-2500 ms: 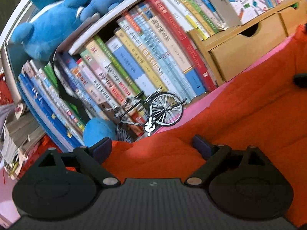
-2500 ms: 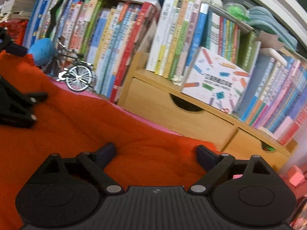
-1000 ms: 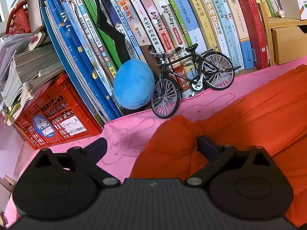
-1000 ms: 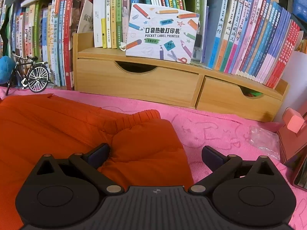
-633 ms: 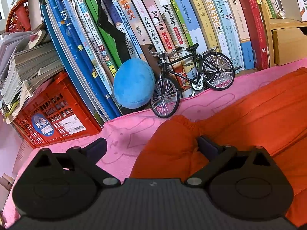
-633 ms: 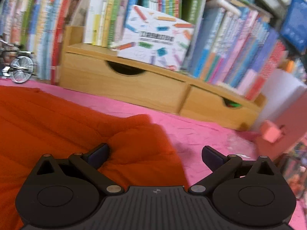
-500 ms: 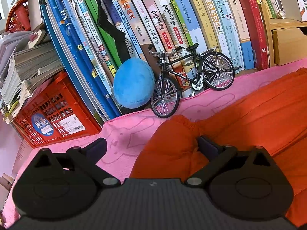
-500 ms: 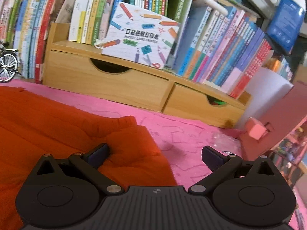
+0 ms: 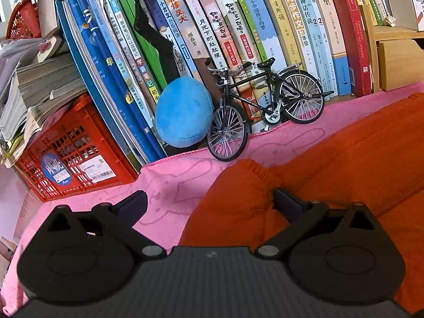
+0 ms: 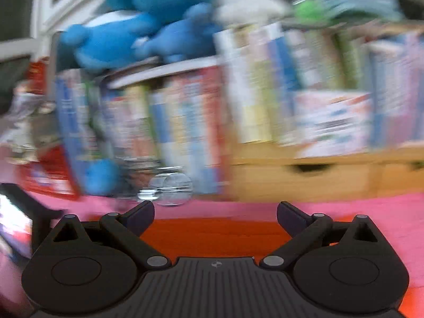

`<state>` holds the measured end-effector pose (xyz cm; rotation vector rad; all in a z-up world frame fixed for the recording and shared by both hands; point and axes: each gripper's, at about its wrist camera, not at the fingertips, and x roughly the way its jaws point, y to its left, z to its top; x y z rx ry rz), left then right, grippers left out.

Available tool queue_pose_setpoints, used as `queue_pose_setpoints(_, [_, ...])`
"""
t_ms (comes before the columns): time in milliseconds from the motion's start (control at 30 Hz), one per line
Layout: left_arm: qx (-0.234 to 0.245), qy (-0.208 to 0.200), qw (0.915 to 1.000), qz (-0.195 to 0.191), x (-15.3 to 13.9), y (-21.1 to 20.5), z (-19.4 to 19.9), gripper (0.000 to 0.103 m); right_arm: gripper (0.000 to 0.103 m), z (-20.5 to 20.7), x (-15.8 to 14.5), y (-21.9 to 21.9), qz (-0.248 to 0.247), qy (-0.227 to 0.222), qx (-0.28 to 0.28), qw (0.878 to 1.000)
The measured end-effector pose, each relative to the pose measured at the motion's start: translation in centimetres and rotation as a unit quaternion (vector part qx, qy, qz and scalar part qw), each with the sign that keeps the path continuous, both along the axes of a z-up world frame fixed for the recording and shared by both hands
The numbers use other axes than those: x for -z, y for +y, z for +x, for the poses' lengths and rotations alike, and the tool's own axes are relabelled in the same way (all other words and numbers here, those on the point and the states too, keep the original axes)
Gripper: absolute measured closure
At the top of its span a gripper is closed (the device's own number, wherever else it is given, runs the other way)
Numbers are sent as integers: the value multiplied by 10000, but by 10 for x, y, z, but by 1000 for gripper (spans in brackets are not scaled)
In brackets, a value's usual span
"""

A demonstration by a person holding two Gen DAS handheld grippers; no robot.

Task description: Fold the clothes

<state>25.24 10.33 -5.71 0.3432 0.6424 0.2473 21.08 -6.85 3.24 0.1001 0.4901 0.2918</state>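
Note:
An orange-red garment (image 9: 344, 159) lies on a pink towel (image 9: 172, 180) in the left wrist view. Its elastic cuff end (image 9: 246, 169) bulges up between the fingers of my left gripper (image 9: 209, 202), which stands open low over it; the right finger presses against the cloth. In the right wrist view, heavily blurred, my right gripper (image 10: 216, 212) is open above a flat edge of the same orange-red garment (image 10: 212, 235) with nothing held between its fingers.
A row of books (image 9: 238, 26), a model bicycle (image 9: 265, 111), a blue plush ball (image 9: 182, 114) and a red crate (image 9: 66, 153) line the back. A wooden drawer unit (image 10: 318, 177) stands under more books, with blue plush toys (image 10: 137, 34) on top.
My right gripper has swung fast to the left and its view has blurred; it now faces the bookshelf and bicycle. The left gripper has stayed still over the cuff.

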Motion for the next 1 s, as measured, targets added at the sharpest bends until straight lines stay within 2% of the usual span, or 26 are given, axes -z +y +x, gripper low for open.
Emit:
queue_pose_setpoints(100, [2, 10, 10000, -74, 0, 2, 0, 0, 5, 15, 19, 25, -8, 425, -223, 9988])
queue_pose_setpoints(133, [2, 12, 9999, -103, 0, 3, 0, 0, 6, 22, 29, 30, -200, 635, -155, 9977])
queue_pose_setpoints(200, [3, 11, 9999, -129, 0, 3, 0, 0, 8, 34, 47, 41, -922, 874, 154, 9918])
queue_pose_setpoints(233, [4, 11, 9999, -141, -1, 4, 0, 0, 7, 33, 50, 45, -1174, 782, 152, 9899])
queue_pose_setpoints(367, [14, 0, 9999, -119, -1, 3, 0, 0, 5, 33, 55, 43, -1599, 644, 237, 9848])
queue_pose_setpoints(600, [33, 3, 9999, -163, -1, 4, 0, 0, 3, 27, 60, 3, -1476, 658, 410, 9860])
queue_pose_setpoints(767, [43, -4, 9999, -145, -1, 4, 0, 0, 3, 29, 60, -17, -1506, 686, 793, 9830])
queue_pose_setpoints(1000, [47, -1, 9999, -158, -1, 4, 0, 0, 3, 26, 64, -43, -1331, 758, 902, 9841])
